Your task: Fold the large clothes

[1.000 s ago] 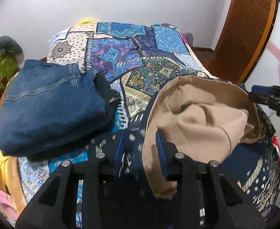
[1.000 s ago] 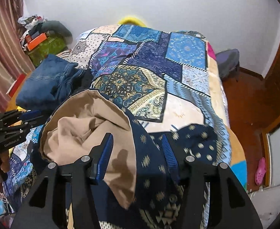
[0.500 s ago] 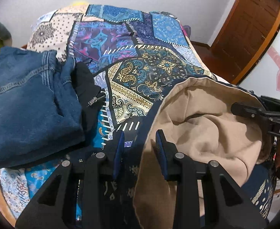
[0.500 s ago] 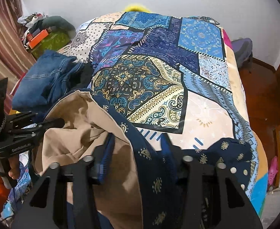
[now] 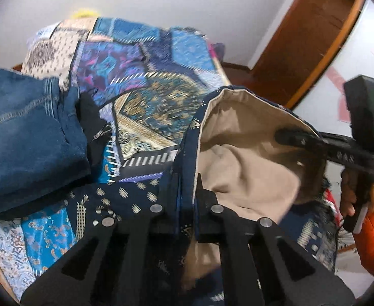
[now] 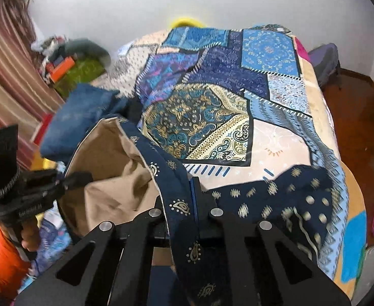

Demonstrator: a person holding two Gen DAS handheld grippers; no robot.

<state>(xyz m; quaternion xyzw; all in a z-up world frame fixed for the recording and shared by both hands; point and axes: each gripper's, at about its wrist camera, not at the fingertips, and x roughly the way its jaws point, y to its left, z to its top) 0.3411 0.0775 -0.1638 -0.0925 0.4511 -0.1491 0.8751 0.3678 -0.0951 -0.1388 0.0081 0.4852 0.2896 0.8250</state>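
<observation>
A navy patterned garment with a tan lining (image 5: 240,158) hangs between my two grippers above the bed; in the right wrist view its lining (image 6: 110,168) bulges open at the left. My left gripper (image 5: 185,191) is shut on the garment's navy hem. My right gripper (image 6: 178,193) is shut on the same hem further along; it also shows from the side in the left wrist view (image 5: 289,137). Part of the navy cloth (image 6: 276,201) lies spread on the bed at the right.
The bed has a patchwork bedspread (image 6: 225,89). Folded blue jeans (image 5: 26,137) and a black garment (image 5: 91,125) lie on its left side. A wooden door (image 5: 304,38) stands at the right. Clutter and a striped curtain (image 6: 6,76) are at the left.
Both grippers have closed on the garment's hem and lifted it. The views have tilted up and the tan opening has stretched wider between the two grippers.
</observation>
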